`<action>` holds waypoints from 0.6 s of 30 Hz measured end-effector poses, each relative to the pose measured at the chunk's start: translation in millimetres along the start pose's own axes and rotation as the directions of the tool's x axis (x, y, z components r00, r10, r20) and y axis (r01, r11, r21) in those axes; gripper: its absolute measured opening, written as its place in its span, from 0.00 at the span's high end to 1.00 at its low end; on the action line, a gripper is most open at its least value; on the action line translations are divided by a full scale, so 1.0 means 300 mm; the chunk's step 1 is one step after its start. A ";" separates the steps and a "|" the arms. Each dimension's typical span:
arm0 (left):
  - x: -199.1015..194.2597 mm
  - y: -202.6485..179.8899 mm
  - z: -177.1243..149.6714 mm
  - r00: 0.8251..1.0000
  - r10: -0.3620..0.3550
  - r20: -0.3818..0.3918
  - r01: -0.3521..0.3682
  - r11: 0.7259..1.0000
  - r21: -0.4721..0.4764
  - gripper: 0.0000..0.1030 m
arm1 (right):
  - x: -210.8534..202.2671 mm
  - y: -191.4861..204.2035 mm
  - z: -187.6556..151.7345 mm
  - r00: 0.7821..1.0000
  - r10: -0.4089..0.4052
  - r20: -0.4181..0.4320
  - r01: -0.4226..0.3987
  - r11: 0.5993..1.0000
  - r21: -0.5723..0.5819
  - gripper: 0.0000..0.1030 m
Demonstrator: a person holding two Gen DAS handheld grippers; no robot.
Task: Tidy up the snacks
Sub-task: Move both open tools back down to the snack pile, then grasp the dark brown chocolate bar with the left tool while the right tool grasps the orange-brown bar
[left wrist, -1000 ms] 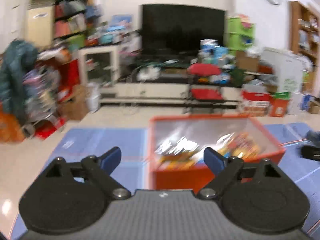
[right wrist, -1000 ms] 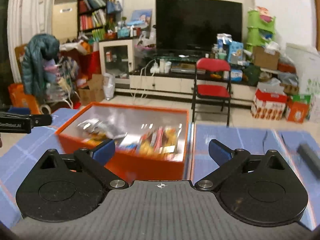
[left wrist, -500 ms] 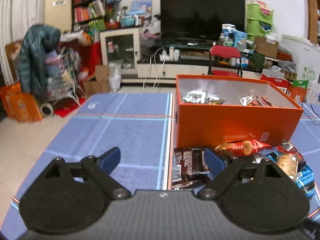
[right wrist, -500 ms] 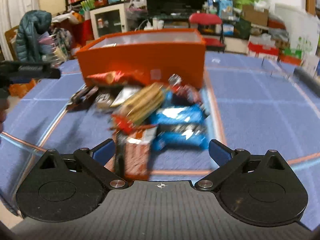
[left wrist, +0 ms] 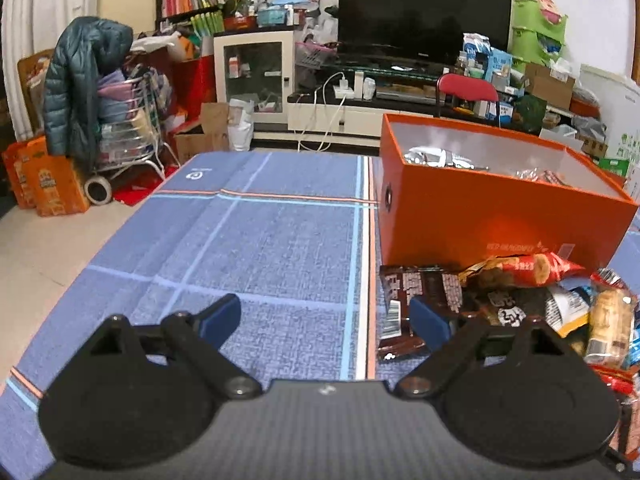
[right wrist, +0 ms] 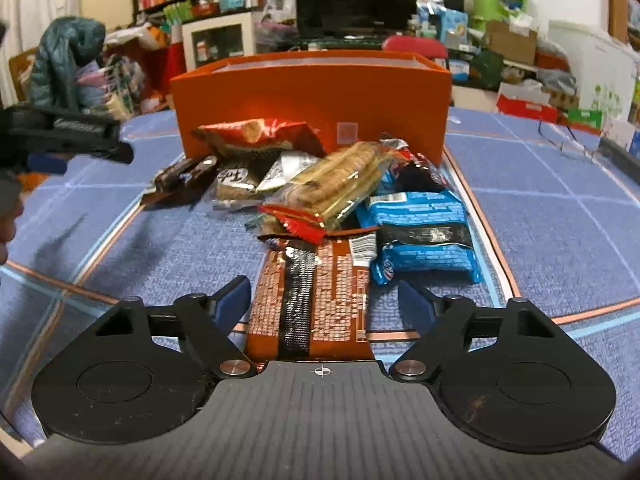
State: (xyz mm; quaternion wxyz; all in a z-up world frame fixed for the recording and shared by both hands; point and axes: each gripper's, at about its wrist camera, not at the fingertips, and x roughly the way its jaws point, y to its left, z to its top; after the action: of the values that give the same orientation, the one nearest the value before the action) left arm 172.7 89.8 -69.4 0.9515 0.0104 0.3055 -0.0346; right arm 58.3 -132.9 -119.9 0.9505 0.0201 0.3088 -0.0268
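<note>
The right tool (right wrist: 324, 300), jaws just closing around but not yet gripping the brown wrapper (right wrist: 316, 300), may snag the blue packet (right wrist: 420, 236); the left tool (left wrist: 324, 316) hangs open.

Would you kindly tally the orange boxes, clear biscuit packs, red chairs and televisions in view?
orange box: 1
biscuit pack: 1
red chair: 1
television: 1
Total: 4

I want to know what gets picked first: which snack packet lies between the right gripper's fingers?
The long reddish-brown packet with the black centre stripe, nearest the camera, lying between the right gripper fingers.
</note>
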 end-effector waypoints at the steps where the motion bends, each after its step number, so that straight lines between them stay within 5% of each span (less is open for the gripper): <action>1: 0.014 -0.011 0.001 1.000 0.001 -0.008 -0.001 1.000 0.009 0.13 | -0.001 0.004 -0.002 1.000 -0.001 0.000 0.001 1.000 -0.004 0.35; 14: 0.123 -0.113 0.017 0.999 -0.018 -0.036 0.021 0.997 0.076 0.11 | 0.015 0.024 -0.012 1.000 0.001 0.003 -0.001 1.000 -0.018 0.35; 18: 0.131 -0.132 0.005 0.992 -0.124 -0.013 0.125 0.988 0.095 0.11 | 0.015 0.018 -0.013 1.000 0.003 0.009 -0.003 1.000 -0.012 0.36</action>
State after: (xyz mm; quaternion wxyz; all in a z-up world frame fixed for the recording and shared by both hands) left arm 202.6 47.8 -90.9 0.9447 0.0372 0.3070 -0.1087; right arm 59.9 -127.3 -125.7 0.9520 0.0148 0.3047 -0.0235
